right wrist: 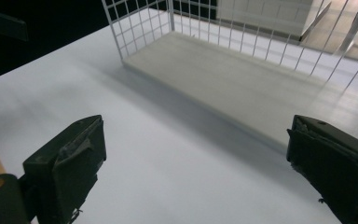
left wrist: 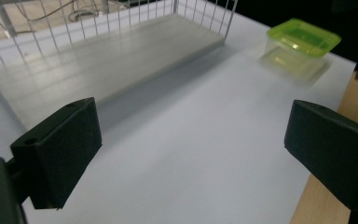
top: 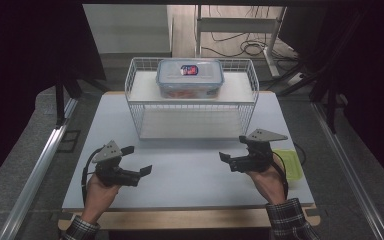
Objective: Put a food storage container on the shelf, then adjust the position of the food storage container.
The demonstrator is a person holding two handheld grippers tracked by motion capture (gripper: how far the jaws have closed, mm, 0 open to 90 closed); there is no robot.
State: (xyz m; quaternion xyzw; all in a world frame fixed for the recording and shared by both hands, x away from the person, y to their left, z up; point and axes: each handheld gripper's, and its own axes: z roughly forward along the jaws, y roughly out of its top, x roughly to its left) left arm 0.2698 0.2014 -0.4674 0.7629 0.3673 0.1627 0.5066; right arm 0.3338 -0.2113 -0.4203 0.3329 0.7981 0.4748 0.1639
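I have a claw in each hand, low over the white tabletop (top: 190,170); my left claw (top: 137,161) is spread wide with nothing in it, and my right claw (top: 233,150) is spread wide and bare too.

The thing nearest my right claw is a small green box (top: 289,165); it sits at the right edge of the tabletop, just beside my right hand (top: 268,182); in the left gripper view I see the green box (left wrist: 303,42) well apart from my left claw, and a little blurry.

I think the box is light, thin plastic; it looks see-through below and bright lime on top, with round corners and a flat lid; it looks smooth, so it may slip and slide when I push it; I would pinch it across its two long sides, low down, and squeeze softly so the thin walls do not bend.

Farther back stands a white wire rack (top: 192,97) with two flat shelves; the wires make little squares; on the top shelf rests a clear food box with a blue rim (top: 190,77), and something orange shows inside it; the bottom shelf is bare and smooth.
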